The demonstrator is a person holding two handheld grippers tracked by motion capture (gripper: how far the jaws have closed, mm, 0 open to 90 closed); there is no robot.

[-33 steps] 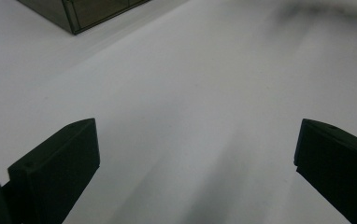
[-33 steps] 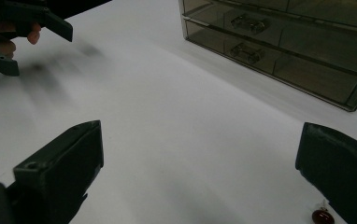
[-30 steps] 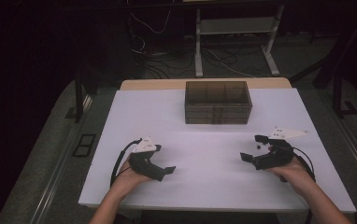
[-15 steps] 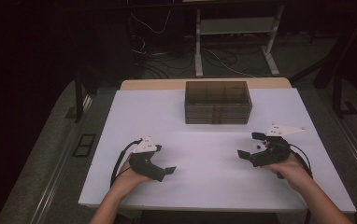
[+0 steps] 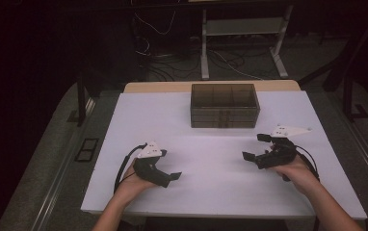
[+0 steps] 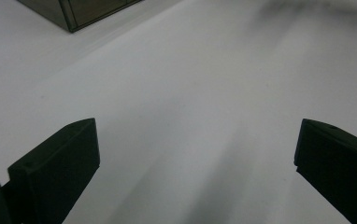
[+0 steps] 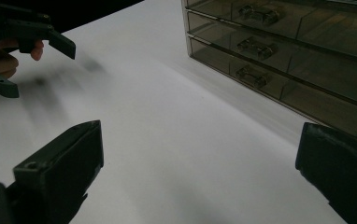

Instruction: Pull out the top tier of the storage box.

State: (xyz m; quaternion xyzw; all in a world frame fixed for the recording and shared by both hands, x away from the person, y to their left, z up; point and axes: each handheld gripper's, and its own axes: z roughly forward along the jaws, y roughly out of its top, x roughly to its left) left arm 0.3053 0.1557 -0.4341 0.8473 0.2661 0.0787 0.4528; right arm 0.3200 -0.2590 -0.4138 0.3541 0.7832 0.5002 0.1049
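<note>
A smoky translucent drawer box (image 5: 224, 106) stands at the back middle of the white table (image 5: 211, 192). My left gripper (image 5: 170, 179) rests low on the table at the front left, held by a hand, its jaws wide apart over bare tabletop (image 6: 195, 158). My right gripper (image 5: 254, 147) is at the front right, also hand-held and open, with nothing between its jaws (image 7: 200, 163). It points left toward the drawer box (image 7: 284, 51), whose three stacked drawers with small handles are closed. A corner of the drawer box (image 6: 83, 9) sits at the top left of the left gripper view.
The left gripper (image 7: 27, 51) and its hand appear at the far left of the right gripper view. Beyond the table's far edge are a white metal stand (image 5: 242, 43) and loose cables on the dark floor. A floor rail runs along the left (image 5: 61, 168).
My right gripper has shifted slightly left and away from the person, still open. The left gripper has stayed in place.
</note>
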